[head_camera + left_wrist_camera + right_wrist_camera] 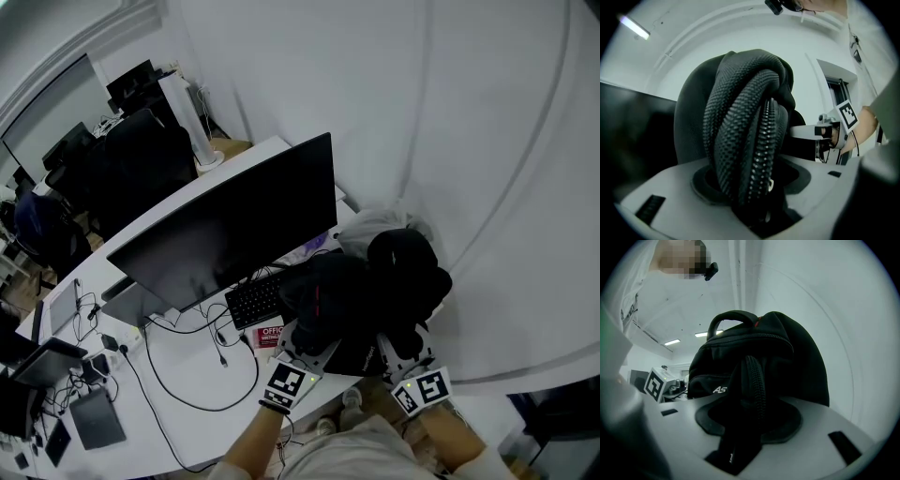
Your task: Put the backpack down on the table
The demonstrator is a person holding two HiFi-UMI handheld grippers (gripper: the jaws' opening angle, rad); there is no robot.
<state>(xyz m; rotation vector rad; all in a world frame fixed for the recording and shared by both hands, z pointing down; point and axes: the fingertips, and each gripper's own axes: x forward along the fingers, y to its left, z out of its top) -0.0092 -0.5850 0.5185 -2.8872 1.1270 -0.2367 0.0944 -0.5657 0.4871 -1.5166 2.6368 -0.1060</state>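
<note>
The black backpack is seen resting on the white table beside the keyboard, its shoulder straps straddled but not pinched by the parted jaws of the left gripper and right gripper

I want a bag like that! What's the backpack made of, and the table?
Backpack: looks like matte black woven fabric; up close it shows a bumpy mesh weave beside a zipper. Table: smooth white top, probably laminate, though I can't tell for sure.
</note>
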